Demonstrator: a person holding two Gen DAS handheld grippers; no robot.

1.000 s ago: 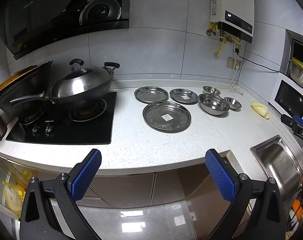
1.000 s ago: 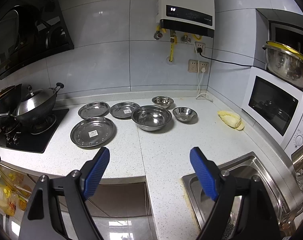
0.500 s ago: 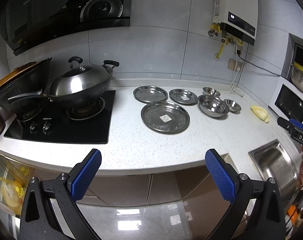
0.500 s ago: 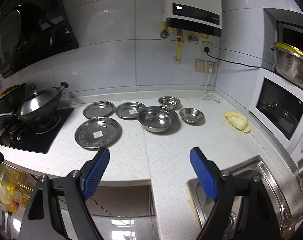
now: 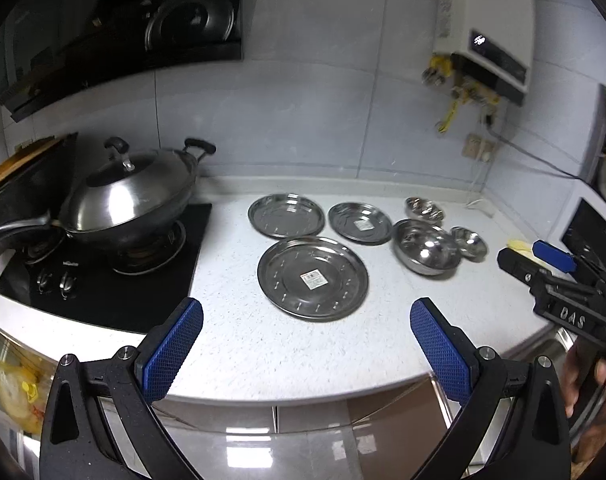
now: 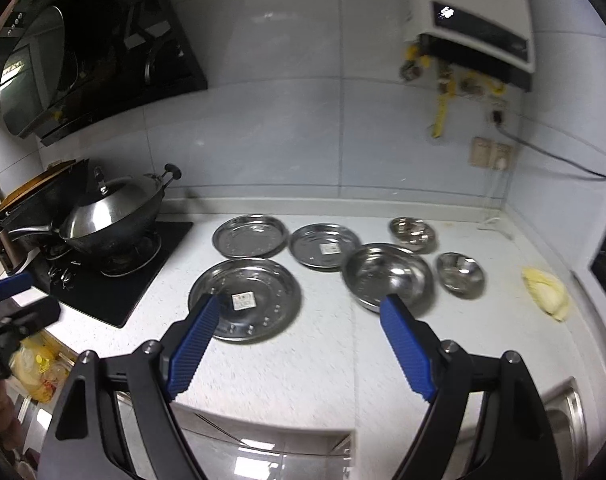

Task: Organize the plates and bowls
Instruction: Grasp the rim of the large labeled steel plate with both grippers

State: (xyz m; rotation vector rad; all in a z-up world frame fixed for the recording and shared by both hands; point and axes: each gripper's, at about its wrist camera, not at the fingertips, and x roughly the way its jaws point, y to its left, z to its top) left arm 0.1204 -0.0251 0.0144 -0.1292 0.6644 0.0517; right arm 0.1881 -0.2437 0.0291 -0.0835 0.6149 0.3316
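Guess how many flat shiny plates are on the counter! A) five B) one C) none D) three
D, three: the biggest plate lies nearest, with two smaller plates behind it, one on the left and one on the right; the other shiny dishes beside them are bowls.

Right wrist view: motion blur over the whole frame. The white sticker in the large round steel plate is unreadable, and the plate's left part is covered by a blue ribbed fingertip. Right of the plate, the near rim of the large steel bowl is covered by the other fingertip. Contents of the small steel bowl behind it cannot be made out.

Left wrist view: the steel sink, far right of the large plate, is mostly hidden behind the black right gripper. The microwave is cut by the frame edge.
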